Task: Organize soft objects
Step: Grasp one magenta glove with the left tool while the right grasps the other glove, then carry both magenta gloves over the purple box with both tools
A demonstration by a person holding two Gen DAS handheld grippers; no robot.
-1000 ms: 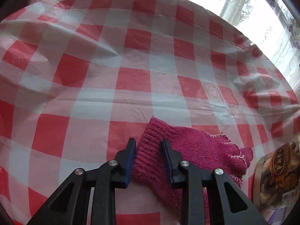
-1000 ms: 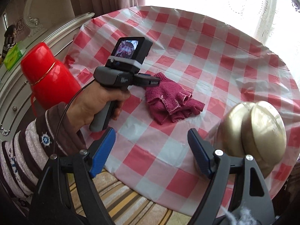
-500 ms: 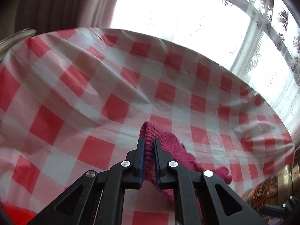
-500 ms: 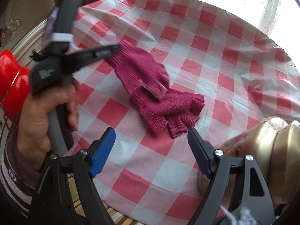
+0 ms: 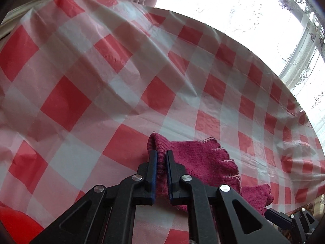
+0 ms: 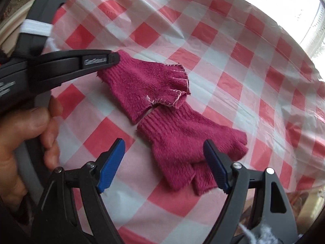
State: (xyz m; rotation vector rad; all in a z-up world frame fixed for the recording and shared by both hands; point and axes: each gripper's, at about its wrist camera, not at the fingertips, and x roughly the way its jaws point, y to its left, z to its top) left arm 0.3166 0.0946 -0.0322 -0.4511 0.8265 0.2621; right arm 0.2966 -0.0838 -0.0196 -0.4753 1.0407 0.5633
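Two magenta fingerless gloves are spread on the checked tabletop point(image 6: 233, 46), cuff against finger-ends, neither yet folded or paired, so most of the tidying is judged undone. The far glove point(image 6: 146, 83) is clamped by its ribbed cuff in the left claw point(image 5: 161, 156), held low and level; the right claw point(image 6: 162, 162) is held wide apart above the near glove point(image 6: 182, 142).
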